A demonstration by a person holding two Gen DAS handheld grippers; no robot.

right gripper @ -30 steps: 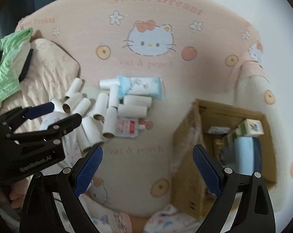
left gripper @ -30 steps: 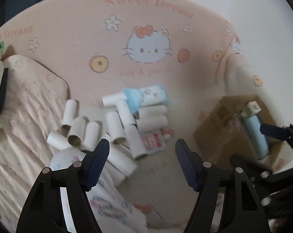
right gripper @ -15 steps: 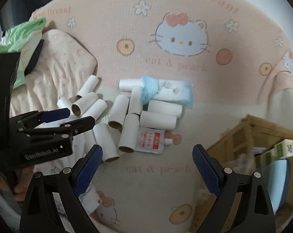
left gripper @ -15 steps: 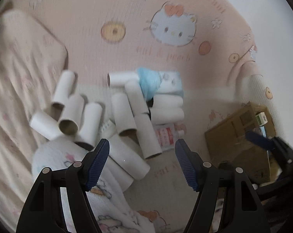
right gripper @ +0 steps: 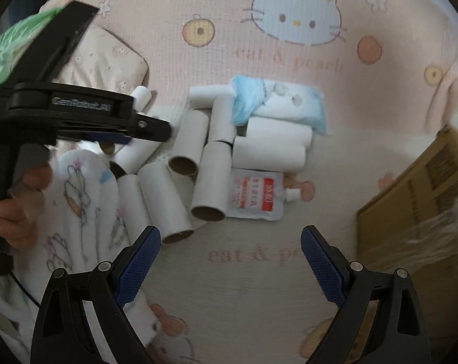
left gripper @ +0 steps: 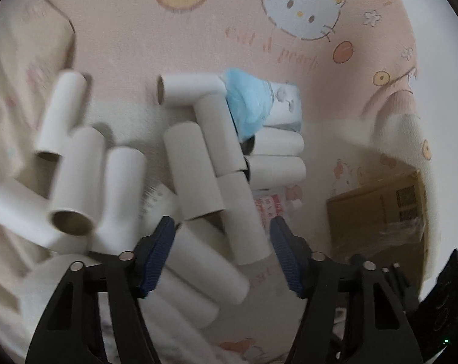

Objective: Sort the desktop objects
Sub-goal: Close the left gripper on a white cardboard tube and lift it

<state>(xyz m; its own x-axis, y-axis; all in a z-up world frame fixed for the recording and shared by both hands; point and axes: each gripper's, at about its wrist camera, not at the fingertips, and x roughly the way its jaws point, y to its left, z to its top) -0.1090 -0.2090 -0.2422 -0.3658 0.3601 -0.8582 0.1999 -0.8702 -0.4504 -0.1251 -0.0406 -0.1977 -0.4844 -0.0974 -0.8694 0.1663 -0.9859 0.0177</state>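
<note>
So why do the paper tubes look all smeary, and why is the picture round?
Left wrist view: the cardboard tubes smear with motion blur, while the left gripper stays sharp. Right wrist view: crisper in the middle, the pouch shows its red label, but the cardboard box blurs at the edge. Both views: the fisheye lens bends everything into a circle with dark corners.

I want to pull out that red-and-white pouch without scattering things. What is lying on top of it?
A cardboard tube overlaps the red-and-white pouch at its left edge, and another tube covers its top edge. The pouch's printed face and cap are exposed; what is beneath it is hidden.
</note>
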